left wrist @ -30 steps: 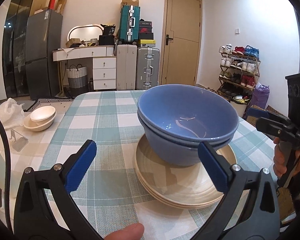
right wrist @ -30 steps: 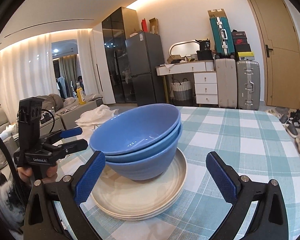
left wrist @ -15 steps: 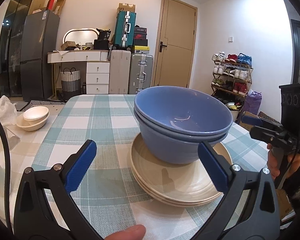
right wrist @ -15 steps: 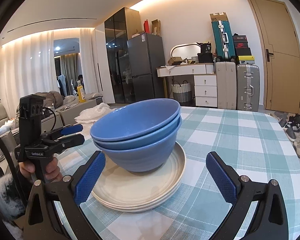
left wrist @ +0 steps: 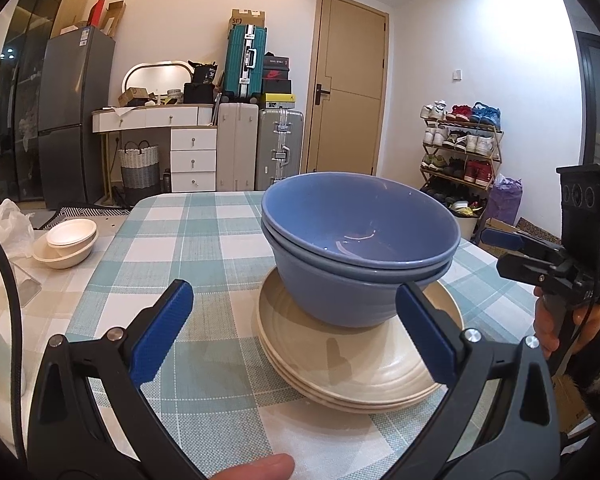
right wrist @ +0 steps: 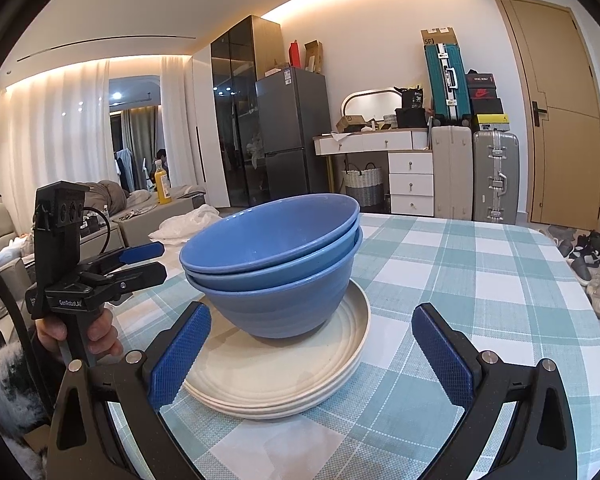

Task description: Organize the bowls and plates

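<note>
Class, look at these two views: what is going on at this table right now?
A person holds a two-finger tool in each hand, one on either side of a stack of dishes on the checked tablecloth. Two blue bowls sit nested on a pile of cream plates. The left tool and the right tool are both open and grip nothing. A smaller set of cream bowls sits apart near the table's far left edge.

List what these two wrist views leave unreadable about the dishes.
- Cream plates: exact count; both views show only stacked rims, centre covered by blue bowls.
- Lower blue bowl's inside: hidden by the upper bowl, both views.
- Small white bowls: count too small, left view; missing from right view.
</note>
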{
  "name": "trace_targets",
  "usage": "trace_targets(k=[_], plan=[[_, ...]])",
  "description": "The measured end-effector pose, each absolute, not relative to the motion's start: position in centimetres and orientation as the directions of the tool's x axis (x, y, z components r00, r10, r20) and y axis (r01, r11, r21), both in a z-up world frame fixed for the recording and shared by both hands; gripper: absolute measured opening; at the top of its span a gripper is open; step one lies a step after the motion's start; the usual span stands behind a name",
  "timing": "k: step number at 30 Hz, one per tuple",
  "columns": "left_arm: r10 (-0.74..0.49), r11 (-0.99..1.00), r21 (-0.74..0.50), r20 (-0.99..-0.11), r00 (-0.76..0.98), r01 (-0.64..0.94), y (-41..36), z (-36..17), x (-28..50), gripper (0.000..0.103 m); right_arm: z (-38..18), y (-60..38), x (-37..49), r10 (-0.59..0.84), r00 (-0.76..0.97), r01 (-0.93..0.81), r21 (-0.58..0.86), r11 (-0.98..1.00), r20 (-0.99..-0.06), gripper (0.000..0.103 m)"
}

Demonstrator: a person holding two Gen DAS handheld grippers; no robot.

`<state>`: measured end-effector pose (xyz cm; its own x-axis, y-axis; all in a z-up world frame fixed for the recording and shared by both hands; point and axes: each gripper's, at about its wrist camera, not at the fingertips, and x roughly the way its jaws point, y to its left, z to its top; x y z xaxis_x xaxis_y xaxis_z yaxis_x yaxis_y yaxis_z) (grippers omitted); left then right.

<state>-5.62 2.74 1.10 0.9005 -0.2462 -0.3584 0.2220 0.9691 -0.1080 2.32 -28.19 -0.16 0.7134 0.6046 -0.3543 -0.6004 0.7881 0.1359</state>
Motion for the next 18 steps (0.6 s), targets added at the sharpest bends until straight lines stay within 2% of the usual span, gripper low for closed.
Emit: trace_targets(k=[18], plan=[[-0.245, 0.969, -0.106, -0.359, 0.901, 0.221, 2.73, 1.0, -5.63, 0.101, -0.16, -28.37, 2.37, 0.609, 0.713, -0.602, 0.142, 0.786, -0.348, 0.102]])
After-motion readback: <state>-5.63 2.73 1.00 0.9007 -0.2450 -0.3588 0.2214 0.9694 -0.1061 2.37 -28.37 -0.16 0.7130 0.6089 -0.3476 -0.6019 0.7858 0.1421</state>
